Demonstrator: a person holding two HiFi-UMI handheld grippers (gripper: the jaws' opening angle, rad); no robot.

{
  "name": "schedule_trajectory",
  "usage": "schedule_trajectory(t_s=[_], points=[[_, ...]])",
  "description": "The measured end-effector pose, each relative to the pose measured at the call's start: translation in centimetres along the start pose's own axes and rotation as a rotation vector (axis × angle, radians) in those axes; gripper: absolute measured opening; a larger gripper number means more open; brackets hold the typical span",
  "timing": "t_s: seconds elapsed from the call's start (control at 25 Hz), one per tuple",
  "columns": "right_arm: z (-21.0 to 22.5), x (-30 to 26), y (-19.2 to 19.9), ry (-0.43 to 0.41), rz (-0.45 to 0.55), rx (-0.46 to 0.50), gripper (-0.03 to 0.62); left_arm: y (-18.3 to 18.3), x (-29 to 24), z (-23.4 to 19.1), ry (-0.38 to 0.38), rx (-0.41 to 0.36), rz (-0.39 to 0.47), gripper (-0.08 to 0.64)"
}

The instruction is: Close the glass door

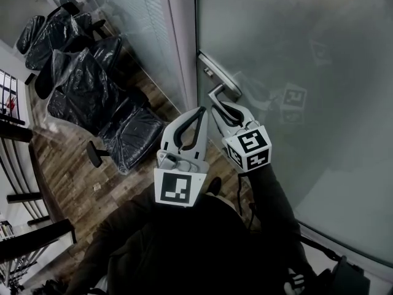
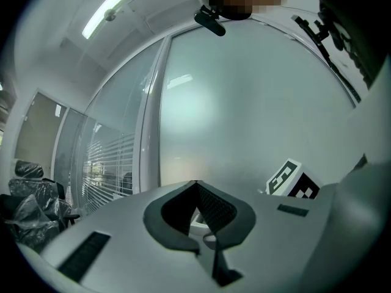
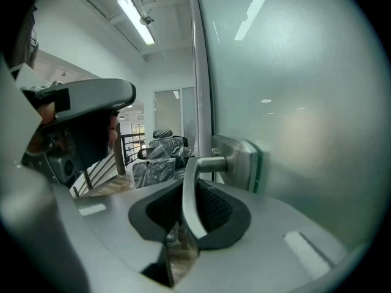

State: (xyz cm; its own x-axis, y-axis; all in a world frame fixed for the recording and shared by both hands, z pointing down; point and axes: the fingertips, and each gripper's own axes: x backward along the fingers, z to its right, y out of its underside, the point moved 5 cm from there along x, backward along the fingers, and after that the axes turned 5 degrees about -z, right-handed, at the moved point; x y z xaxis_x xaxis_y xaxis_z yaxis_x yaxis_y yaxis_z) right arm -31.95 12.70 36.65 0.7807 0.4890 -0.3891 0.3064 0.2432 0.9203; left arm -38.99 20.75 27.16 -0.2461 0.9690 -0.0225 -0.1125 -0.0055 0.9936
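Note:
The frosted glass door fills the right of the head view, its edge against a pale frame post. On a metal plate at the door's edge sits a silver lever handle. My right gripper is shut on that lever, which runs down between the dark pads. In the head view the right gripper reaches up to the lever handle. My left gripper hangs just left of it with its tips together and holds nothing. In the left gripper view the left gripper points level at the glass.
Several office chairs wrapped in black plastic stand on the wood floor to the left. A fixed glass panel with blinds behind it adjoins the frame post. A dark railing runs along the far left edge.

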Motion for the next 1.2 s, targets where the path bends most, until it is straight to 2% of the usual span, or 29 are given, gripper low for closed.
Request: schedule_trajectory(t_s=[0.32,0.48,0.72,0.88,0.96,1.04,1.2], points=[[-0.2,0.3,0.1,0.004,-0.004,0.000,0.058,-0.9,0.8,-0.1,-0.005,-0.004,0.028,-0.003],[-0.4,0.8,-0.2,0.031,0.007,0.064,0.061,-1.4,0.7,-0.2,-0.008,-0.009,0.045,-0.003],[-0.7,2.4,-1.5,0.033,0.086,0.124,0.061,-2.0,0.0,0.3,0.008,-0.011,0.066,-0.003],[-0.8,4.9,-4.3,0.047,0.215,0.180,0.060,-2.4,-0.3,0.3,0.009,-0.003,0.072,-0.003],[-0.9,5.9,-5.7,0.049,0.235,0.172,0.058,-2.5,-0.4,0.3,0.009,-0.001,0.076,-0.003],[-1.0,6.5,-6.4,0.071,0.245,0.159,0.002,-2.3,-0.6,0.4,0.013,-0.002,0.071,-0.003],[-1.3,6.9,-6.5,0.070,0.266,0.129,0.002,-1.9,-0.8,0.4,0.015,0.001,0.065,-0.003]])
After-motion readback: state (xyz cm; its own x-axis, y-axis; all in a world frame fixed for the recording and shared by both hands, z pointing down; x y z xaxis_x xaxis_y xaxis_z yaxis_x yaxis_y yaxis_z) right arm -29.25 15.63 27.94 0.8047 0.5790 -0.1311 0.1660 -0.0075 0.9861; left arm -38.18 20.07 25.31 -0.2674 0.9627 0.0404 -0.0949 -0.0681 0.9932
